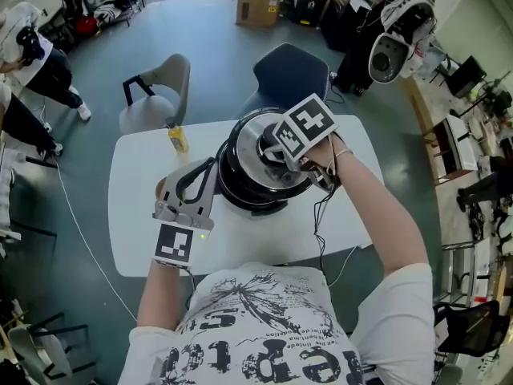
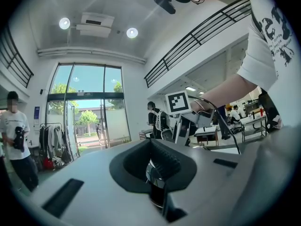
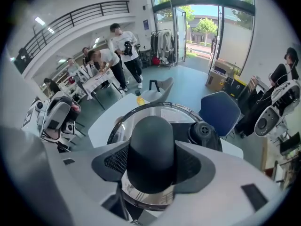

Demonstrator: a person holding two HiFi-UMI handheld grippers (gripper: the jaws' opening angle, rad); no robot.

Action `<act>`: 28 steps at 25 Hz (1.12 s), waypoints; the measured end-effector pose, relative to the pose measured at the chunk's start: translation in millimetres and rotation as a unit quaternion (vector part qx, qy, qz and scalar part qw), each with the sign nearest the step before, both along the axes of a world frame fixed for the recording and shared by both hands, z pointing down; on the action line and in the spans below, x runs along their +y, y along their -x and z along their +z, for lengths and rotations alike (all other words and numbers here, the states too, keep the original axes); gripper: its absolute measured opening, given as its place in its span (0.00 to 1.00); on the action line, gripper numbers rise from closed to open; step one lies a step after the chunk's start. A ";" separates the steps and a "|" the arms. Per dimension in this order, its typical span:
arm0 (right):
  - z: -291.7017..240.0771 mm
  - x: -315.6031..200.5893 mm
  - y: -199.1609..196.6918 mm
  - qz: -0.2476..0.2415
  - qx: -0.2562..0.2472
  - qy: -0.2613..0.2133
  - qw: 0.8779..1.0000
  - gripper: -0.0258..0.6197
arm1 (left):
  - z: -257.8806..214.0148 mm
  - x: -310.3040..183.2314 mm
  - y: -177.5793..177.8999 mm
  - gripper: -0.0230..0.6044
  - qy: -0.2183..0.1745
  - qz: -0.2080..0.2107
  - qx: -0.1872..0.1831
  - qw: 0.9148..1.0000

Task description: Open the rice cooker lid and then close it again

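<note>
My left claw lies level at the left side of the rice cooker, jaws closed on a dark, shiny part of its flank. My right claw points steeply down, jaws half apart and clamped on the black knob of the steel-rimmed lid. The lid is over the pot, mid-way across the white table. Beyond lie a small yellow thing, a grey chair and a blue chair.

Floor was grey-green throughout. A white table stood mid-frame, with a grey chair and a blue chair at its upper edge and a cardboard box at top centre. Tall glass doors let in daylight at left. Round ceiling lights were on, and a balcony railing ran across the upper right.
</note>
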State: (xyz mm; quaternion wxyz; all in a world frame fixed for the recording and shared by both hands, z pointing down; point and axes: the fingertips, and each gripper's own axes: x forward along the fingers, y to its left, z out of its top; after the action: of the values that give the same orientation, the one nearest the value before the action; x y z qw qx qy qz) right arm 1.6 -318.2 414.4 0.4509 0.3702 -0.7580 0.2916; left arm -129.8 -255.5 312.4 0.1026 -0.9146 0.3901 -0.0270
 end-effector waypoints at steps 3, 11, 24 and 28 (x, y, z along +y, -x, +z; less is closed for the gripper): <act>-3.1 8.8 -37.0 0.006 -0.012 -0.004 1.000 0.49 | -1.1 5.4 -22.5 0.06 -0.006 -0.010 0.001 1.000; 11.2 26.0 -144.4 0.028 0.002 -0.002 1.000 0.49 | 6.4 15.5 -69.9 0.06 -0.004 -0.042 0.001 0.999; 50.8 38.1 -230.5 0.007 -0.001 0.020 1.000 0.49 | 27.8 23.9 -106.8 0.06 0.006 -0.112 -0.016 0.994; 54.3 37.9 -236.7 0.001 -0.004 0.013 1.000 0.49 | 34.7 31.8 -112.9 0.06 0.008 -0.120 -0.035 0.992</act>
State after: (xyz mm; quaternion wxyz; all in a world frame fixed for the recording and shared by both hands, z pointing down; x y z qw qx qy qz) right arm 238.4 -280.2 468.6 0.4526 0.3640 -0.7552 0.3038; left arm -17.0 -223.6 347.1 0.1048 -0.8604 0.4931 -0.0743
